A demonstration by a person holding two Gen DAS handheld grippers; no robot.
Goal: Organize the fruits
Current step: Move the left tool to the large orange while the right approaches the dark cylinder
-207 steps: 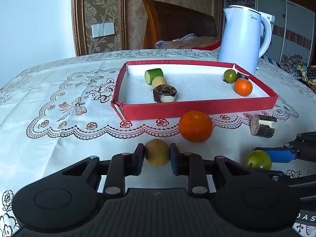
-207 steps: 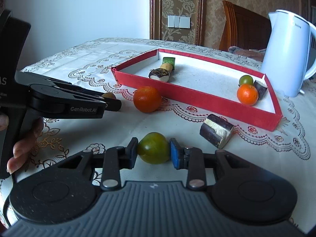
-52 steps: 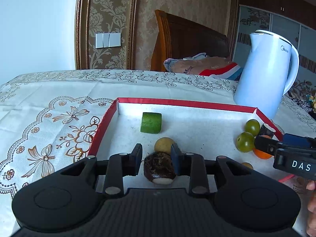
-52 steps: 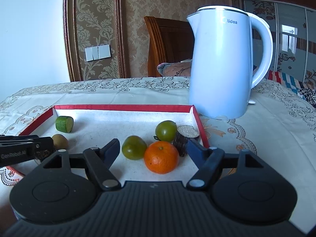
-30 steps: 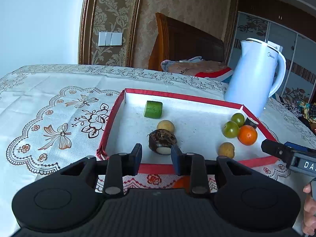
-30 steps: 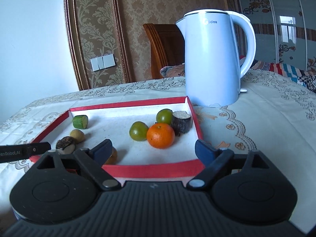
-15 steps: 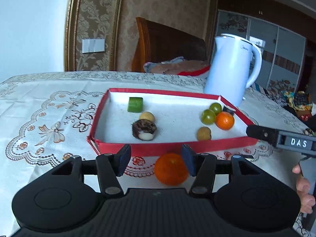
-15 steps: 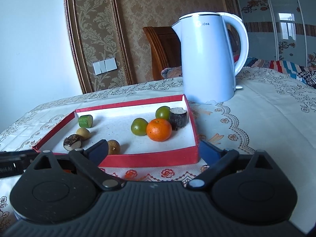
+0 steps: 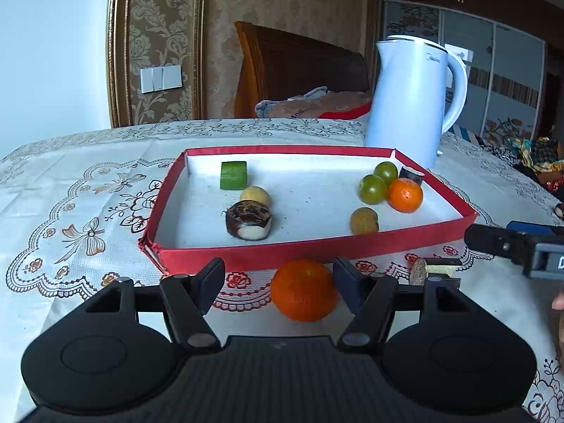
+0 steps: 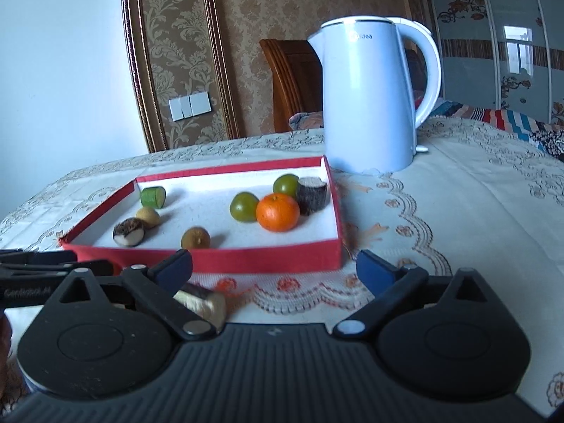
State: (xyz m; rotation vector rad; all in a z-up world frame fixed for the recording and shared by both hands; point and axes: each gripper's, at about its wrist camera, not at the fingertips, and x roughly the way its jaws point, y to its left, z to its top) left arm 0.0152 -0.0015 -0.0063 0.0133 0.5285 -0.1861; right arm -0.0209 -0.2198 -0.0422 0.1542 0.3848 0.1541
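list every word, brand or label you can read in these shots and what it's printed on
"idea" on the upper body of the white kettle in the right wrist view; the first letter of the brand is cut by glare.
"GenRobot.AI", blurred and only roughly legible, on the side of the left gripper in that same view.
"D", cut off by the frame edge, on the right gripper in the left wrist view.
The kettle logo in the left wrist view is too small to read.

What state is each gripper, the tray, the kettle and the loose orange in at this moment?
left gripper: open, jaws either side of the loose orange.
right gripper: open, holding nothing.
red tray: holds eight pieces.
loose orange: on the tablecloth, outside the tray.
kettle: upright, lid closed.
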